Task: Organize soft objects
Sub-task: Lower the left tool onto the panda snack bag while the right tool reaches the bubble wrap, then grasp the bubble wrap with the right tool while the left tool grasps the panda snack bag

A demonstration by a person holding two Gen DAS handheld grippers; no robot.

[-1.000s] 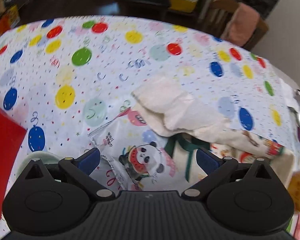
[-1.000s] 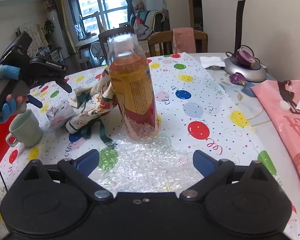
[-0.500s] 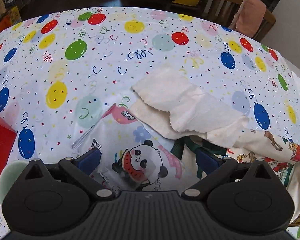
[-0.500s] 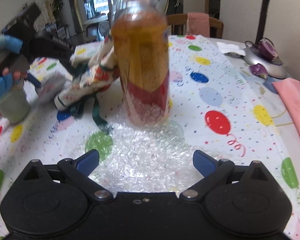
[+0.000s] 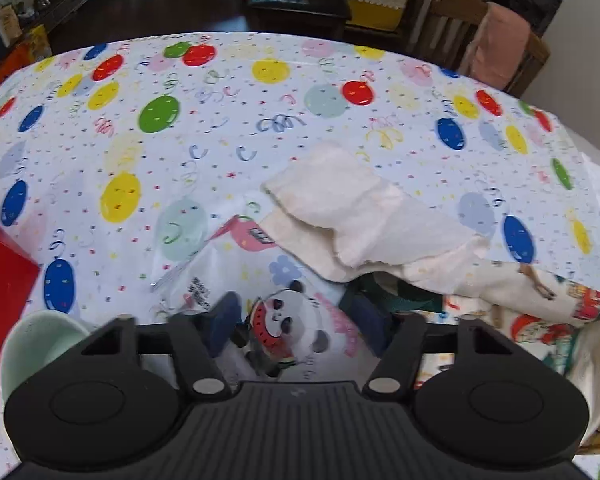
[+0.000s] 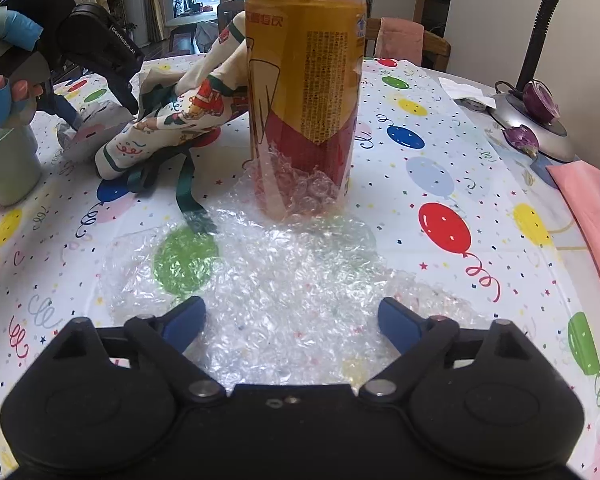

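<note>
Task at an early stage. Left gripper (image 5: 296, 320), jaws partly closed around the panda pouch (image 5: 284, 316) on the table (image 5: 220, 128), grip not yet firm. Right gripper (image 6: 290, 320) gapes empty over bubble wrap (image 6: 284, 280) near the bottle (image 6: 304, 92). Printed cloth (image 6: 180, 124) and towel (image 5: 364, 216) lie unsorted.

The left gripper (image 5: 294, 320) is angled downward, its blue-padded fingers (image 5: 222, 320) partly drawn together with a gap left between them. It is gripped by a hand (image 6: 2, 92) in a blue glove. The right gripper (image 6: 292, 320) is held low and level, fingers (image 6: 184, 322) spread wide with nothing clamped.
</note>
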